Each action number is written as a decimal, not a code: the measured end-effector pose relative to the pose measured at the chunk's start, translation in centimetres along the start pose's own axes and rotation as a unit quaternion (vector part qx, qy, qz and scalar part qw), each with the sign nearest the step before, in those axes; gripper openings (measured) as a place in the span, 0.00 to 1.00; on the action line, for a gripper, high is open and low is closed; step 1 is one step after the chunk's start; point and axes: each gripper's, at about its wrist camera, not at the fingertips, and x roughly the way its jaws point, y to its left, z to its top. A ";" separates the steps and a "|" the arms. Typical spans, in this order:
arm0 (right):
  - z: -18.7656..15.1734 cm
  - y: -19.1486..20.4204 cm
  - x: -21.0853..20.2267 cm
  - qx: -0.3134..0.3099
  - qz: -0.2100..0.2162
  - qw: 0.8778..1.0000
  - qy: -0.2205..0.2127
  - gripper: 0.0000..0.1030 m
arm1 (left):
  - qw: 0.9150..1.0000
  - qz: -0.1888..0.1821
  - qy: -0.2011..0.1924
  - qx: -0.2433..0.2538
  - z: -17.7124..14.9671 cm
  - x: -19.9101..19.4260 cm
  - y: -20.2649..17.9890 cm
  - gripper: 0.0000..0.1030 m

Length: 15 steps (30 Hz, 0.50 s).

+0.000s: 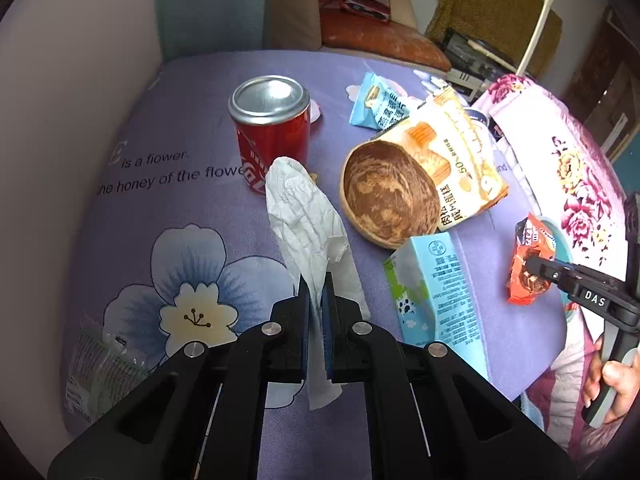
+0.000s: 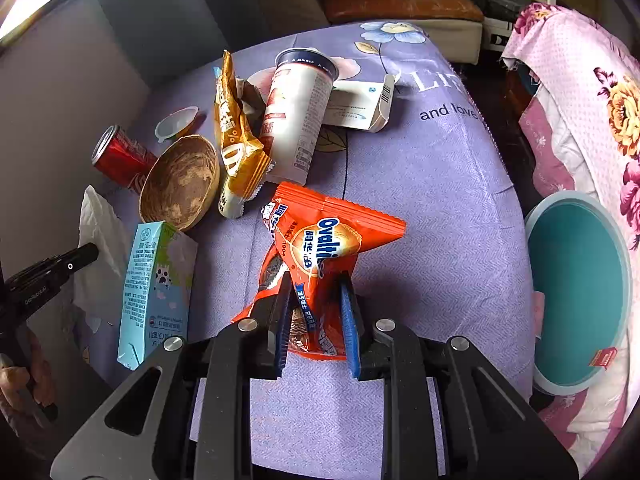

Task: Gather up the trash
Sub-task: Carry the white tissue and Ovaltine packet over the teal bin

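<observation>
My left gripper (image 1: 318, 286) is shut on a crumpled white tissue (image 1: 304, 216) and holds it above the purple floral tablecloth (image 1: 160, 208). My right gripper (image 2: 318, 292) is shut on an orange Ovaltine wrapper (image 2: 328, 240), lifted over the cloth; it also shows in the left wrist view (image 1: 528, 264). A teal round bin (image 2: 576, 292) stands to the right of the table, with a small red scrap (image 2: 605, 357) inside. The tissue also shows in the right wrist view (image 2: 100, 232).
On the table: a red can (image 1: 272, 132), a wooden bowl (image 1: 388, 196), a yellow snack bag (image 1: 452, 160), a blue packet (image 1: 380, 104), a light blue carton (image 1: 440, 284), a white cup (image 2: 298, 120), a white box (image 2: 360, 104), a small plastic cup (image 2: 176, 122). A floral quilt (image 2: 580, 120) lies on the right.
</observation>
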 end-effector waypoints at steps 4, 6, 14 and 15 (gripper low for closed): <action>0.1 -0.9 -0.9 0.006 -0.003 1.000 -0.014 0.21 | 1.000 -0.022 -0.011 0.008 1.1 -0.9 -1.7 0.06; 0.2 -1.5 -1.5 0.010 -0.005 1.000 -0.023 0.21 | 0.999 -0.037 -0.014 0.014 1.7 -1.2 -3.2 0.06; 0.1 -5.1 -4.3 0.046 -0.009 0.997 -0.058 0.21 | 0.994 -0.088 -0.024 0.059 3.9 -1.9 -9.5 0.06; 0.1 -5.5 -4.6 0.051 -0.009 0.997 -0.063 0.21 | 0.993 -0.093 -0.024 0.066 4.1 -1.8 -10.4 0.06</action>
